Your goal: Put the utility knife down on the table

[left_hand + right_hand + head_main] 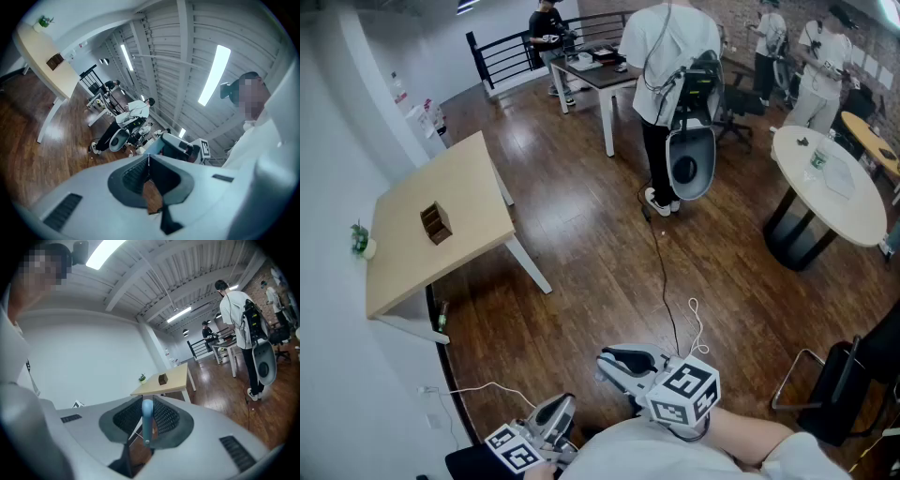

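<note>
In the right gripper view a slim blue utility knife [147,420] stands upright between the ribbed pads, and my right gripper [147,405] is shut on it. The head view shows that gripper [609,362] held low, close to the person's body, with the knife hidden inside its jaws. My left gripper [561,409] sits beside it at the lower left, and its jaws [149,158] meet at the tips with nothing between them. The light wooden table [412,253] lies well ahead at the left, and it shows past the knife in the right gripper view as the table [174,380].
A small brown wooden box [436,223] stands on the table and a little green plant [361,240] sits at its wall-side edge. A cable [661,272] runs across the dark wood floor. A person in white [666,84] stands ahead; a round white table [853,206] is at right.
</note>
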### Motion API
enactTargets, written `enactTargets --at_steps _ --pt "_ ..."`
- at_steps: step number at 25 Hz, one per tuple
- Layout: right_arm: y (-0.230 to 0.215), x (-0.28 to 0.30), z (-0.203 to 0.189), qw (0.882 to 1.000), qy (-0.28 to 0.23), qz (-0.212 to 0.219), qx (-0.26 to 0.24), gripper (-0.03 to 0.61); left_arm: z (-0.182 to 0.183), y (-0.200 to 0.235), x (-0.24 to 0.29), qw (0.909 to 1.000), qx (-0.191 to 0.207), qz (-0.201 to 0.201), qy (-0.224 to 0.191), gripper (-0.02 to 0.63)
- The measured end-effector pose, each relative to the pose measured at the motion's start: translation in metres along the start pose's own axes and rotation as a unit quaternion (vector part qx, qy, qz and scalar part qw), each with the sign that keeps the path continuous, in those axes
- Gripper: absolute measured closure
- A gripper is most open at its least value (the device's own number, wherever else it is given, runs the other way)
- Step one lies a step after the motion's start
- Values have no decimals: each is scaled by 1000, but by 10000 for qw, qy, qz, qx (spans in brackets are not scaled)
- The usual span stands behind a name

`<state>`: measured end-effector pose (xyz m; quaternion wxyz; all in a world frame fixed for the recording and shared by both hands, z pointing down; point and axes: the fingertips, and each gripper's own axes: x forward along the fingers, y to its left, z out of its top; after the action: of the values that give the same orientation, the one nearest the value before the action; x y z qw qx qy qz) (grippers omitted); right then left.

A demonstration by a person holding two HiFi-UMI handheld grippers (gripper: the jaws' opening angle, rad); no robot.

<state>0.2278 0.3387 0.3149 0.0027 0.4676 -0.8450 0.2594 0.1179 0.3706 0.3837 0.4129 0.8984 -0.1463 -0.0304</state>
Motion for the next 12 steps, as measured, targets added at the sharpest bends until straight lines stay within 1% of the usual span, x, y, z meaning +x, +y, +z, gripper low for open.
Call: enactTargets --at_steps 5,12 --pt "-18 -3 6 10000 10 11 43 509 4 1 17 10000 -15 44 -5 611" --pt "-40 0 13 9996 125 235 -31 509 8 6 39 9996 -12 233 -145 611"
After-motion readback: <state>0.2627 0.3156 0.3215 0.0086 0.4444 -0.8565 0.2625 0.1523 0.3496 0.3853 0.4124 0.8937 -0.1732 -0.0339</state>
